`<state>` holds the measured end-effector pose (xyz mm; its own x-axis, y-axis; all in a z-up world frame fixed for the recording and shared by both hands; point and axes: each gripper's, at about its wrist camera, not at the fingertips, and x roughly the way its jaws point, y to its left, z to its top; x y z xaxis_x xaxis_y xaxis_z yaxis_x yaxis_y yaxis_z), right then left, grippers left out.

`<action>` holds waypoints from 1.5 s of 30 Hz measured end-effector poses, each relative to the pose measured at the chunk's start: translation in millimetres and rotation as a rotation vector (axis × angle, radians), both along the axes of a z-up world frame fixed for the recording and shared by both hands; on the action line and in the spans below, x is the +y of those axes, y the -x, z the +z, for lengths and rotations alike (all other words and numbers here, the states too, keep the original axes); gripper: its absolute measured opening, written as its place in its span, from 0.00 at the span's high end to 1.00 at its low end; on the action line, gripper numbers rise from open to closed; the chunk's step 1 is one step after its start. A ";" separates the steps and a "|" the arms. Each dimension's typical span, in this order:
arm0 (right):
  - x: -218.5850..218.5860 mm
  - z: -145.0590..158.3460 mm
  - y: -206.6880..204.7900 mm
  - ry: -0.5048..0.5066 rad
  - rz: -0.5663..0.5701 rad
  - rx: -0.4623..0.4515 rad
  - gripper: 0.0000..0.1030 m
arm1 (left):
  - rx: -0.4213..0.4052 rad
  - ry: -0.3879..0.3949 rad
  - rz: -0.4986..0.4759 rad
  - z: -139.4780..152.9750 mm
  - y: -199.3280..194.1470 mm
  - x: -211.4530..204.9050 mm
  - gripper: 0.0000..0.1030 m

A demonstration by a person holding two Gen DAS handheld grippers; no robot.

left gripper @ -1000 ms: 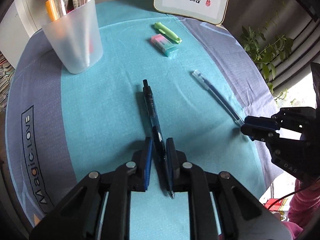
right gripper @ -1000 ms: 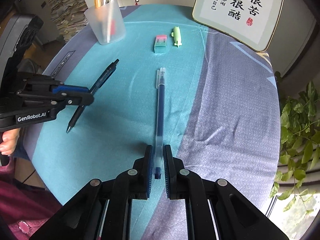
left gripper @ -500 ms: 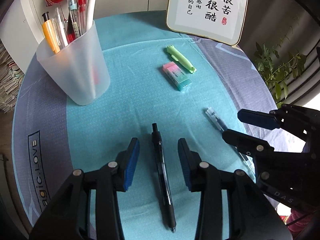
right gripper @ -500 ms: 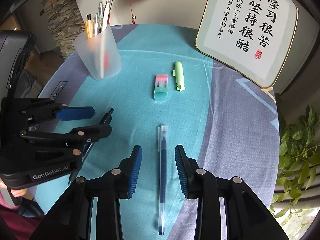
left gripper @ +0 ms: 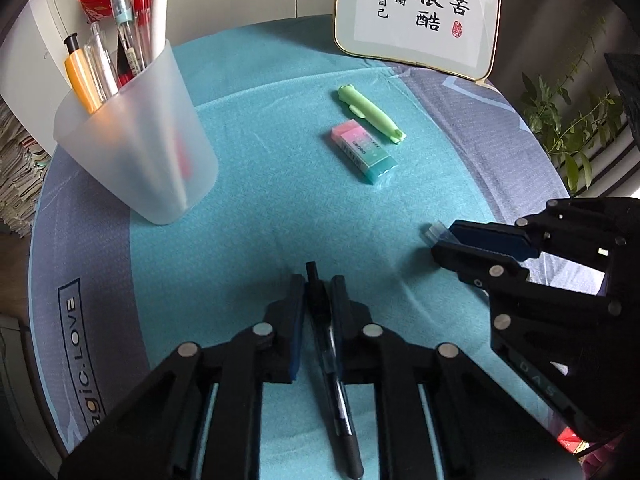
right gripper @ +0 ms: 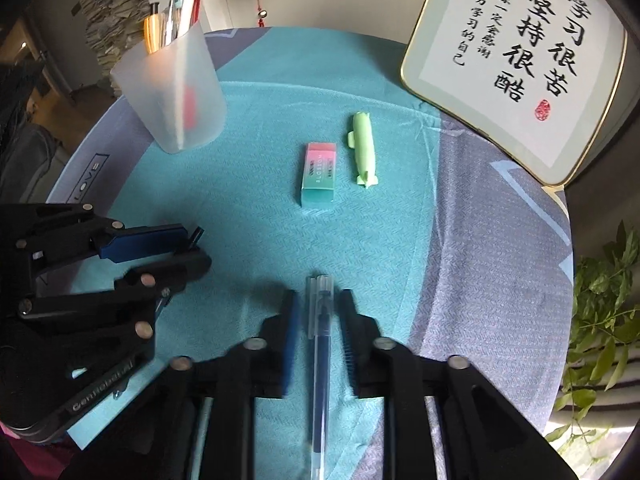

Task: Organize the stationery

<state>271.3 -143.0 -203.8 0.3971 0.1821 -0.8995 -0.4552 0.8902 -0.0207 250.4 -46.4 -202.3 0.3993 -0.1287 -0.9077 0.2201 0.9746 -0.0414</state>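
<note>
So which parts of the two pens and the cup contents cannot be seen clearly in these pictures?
- Clear blue gel pen: left wrist view, hidden by the right tool except the cap end.
- Black retractable pen: right wrist view, hidden by the left tool except the top.
- Frosted plastic cup: pens' lower halves blurred by its wall.

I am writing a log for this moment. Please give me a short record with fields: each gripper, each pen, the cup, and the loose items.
left gripper: shut on black pen
right gripper: open, jaws on both sides of blue pen, not clamped
pen cup: upright on tablecloth, holds several pens
eraser: flat on cloth, beside green highlighter
framed sign: stands at far edge
</note>
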 end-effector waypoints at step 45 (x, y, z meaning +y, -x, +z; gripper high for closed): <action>-18.7 115.4 85.9 -0.210 -0.040 -0.273 0.88 | -0.213 0.080 -0.062 44.2 96.8 61.8 0.57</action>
